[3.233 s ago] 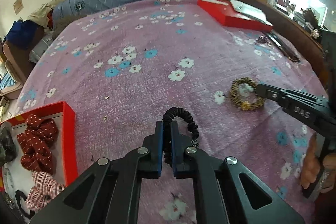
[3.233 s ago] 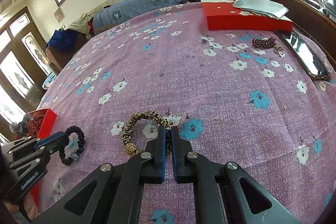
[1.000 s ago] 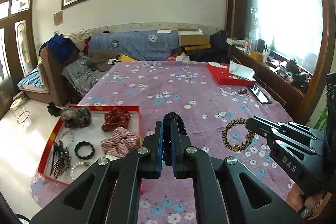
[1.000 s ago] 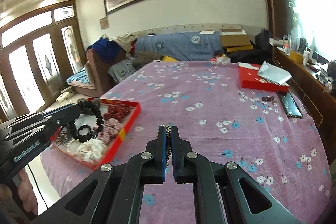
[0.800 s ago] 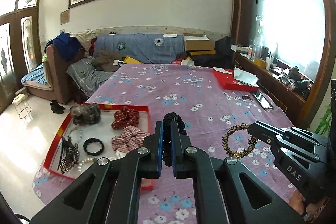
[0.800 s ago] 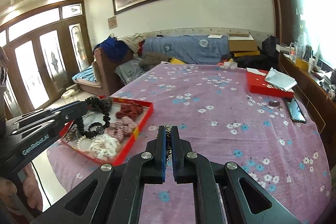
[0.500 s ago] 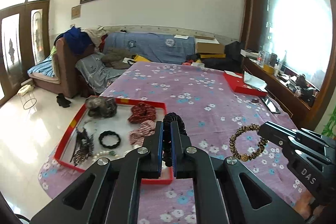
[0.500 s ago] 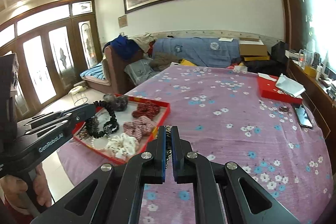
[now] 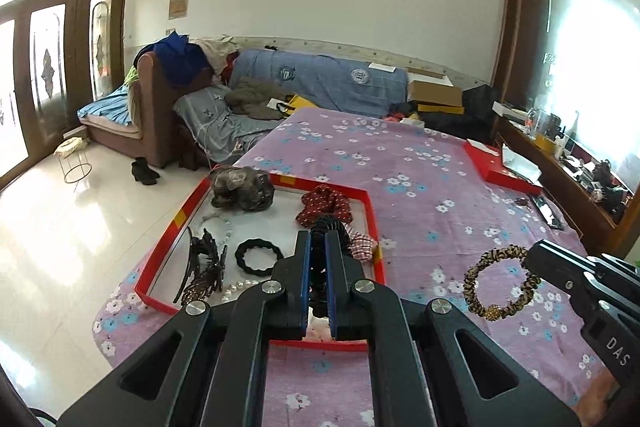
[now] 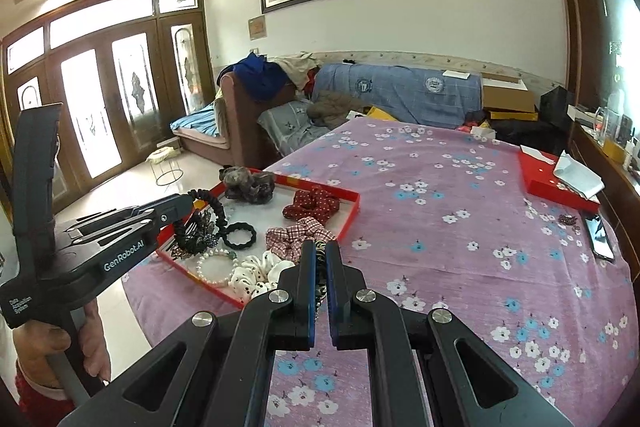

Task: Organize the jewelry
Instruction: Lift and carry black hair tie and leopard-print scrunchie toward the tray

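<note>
My left gripper (image 9: 318,239) is shut on a black ruffled hair tie (image 9: 326,225), held in the air over the right part of the red tray (image 9: 374,223). In the right wrist view the left gripper (image 10: 188,203) shows at the left, the black hair tie (image 10: 210,217) dangling above the tray (image 10: 352,213). My right gripper (image 10: 319,250) is shut on a leopard-print hair tie (image 10: 320,281), mostly hidden between its fingers. The left wrist view shows that leopard-print hair tie (image 9: 500,283) hanging as a full ring from the right gripper (image 9: 534,259), over the purple floral cloth (image 9: 420,195) right of the tray.
The tray holds a red dotted scrunchie (image 9: 326,203), a checked scrunchie (image 10: 300,231), a black ring (image 9: 258,257), a pearl bracelet (image 10: 212,267), a dark claw clip (image 9: 204,267) and a grey furry piece (image 9: 240,187). A red box (image 10: 556,183) and a phone (image 10: 598,231) lie far right. A hand (image 10: 92,339) grips the left handle.
Both grippers have travelled left across the table with their hair ties. The tray has slid from the left side towards the middle of both views. Both grips are unchanged.
</note>
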`<action>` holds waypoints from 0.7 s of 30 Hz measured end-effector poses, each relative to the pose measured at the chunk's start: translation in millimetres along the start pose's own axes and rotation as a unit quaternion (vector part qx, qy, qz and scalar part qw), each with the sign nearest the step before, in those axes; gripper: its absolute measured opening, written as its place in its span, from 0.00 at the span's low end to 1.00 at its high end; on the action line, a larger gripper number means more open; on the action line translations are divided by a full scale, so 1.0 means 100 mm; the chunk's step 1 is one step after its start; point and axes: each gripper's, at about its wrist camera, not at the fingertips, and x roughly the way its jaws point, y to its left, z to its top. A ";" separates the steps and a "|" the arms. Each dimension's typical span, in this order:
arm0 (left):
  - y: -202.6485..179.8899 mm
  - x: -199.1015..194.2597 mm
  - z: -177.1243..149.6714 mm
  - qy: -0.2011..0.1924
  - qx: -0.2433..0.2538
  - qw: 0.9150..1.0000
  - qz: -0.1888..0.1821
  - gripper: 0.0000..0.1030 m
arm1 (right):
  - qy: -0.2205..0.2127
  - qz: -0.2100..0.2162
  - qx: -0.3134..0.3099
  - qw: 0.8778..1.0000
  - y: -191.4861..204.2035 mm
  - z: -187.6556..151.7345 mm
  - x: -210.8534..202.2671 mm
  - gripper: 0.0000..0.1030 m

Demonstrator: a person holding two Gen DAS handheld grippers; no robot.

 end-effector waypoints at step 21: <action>0.23 0.46 0.03 0.031 0.022 0.997 0.065 0.06 | 0.039 0.036 0.011 0.999 0.03 0.13 0.56 0.06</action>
